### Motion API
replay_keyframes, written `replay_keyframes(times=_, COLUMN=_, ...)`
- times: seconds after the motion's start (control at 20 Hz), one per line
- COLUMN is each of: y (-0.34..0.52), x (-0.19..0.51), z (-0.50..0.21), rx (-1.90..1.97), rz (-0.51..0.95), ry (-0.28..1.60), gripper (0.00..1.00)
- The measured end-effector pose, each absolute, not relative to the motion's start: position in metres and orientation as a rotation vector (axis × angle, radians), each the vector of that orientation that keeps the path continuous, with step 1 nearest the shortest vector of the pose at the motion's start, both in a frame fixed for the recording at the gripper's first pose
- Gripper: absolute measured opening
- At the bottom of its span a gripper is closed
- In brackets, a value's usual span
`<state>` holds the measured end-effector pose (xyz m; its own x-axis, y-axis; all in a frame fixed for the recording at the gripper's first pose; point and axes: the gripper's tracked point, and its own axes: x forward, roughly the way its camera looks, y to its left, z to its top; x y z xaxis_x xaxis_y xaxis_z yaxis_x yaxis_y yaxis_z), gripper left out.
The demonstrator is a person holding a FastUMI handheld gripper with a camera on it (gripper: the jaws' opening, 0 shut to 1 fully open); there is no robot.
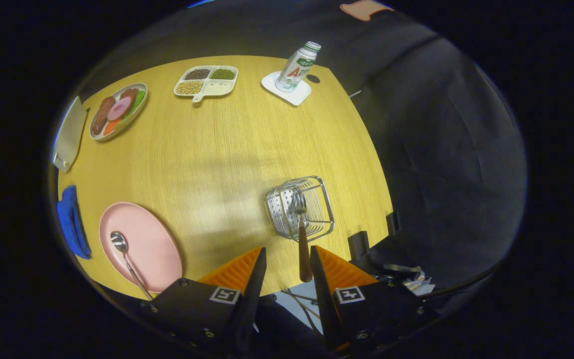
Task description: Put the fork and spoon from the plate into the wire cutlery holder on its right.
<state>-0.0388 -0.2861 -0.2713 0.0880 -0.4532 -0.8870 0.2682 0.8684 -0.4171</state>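
The wire cutlery holder [301,207] stands on the wooden table, just ahead of my fingers. A fork [303,249] with a brown handle has its tines down inside the holder, and its handle rises back toward me. My gripper [287,249] is open above the table's near edge. The fork handle lies in the gap close to the right finger [334,267], with a wide space to the left finger [244,269]. The pink plate [155,249] lies left of the fingers, and a metal spoon [126,262] rests on it.
A blue cloth [71,222] lies left of the plate. Beyond are a plate of food [117,110], a divided dish of beans [206,81], a bottle [297,66] on a white coaster, and a pale board [69,133]. The table's right edge runs just past the holder.
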Motion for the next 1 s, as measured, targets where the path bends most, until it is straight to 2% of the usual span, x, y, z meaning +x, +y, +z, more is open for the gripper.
replay_keyframes(times=0.45, y=-0.190, x=-0.027, z=-0.286, rx=-0.298, rz=-0.339, ry=1.385, gripper=0.55)
replay_keyframes(times=1.0, y=-0.074, x=-0.048, z=-0.333, rx=-0.363, rz=-0.100, ry=1.431, gripper=0.55)
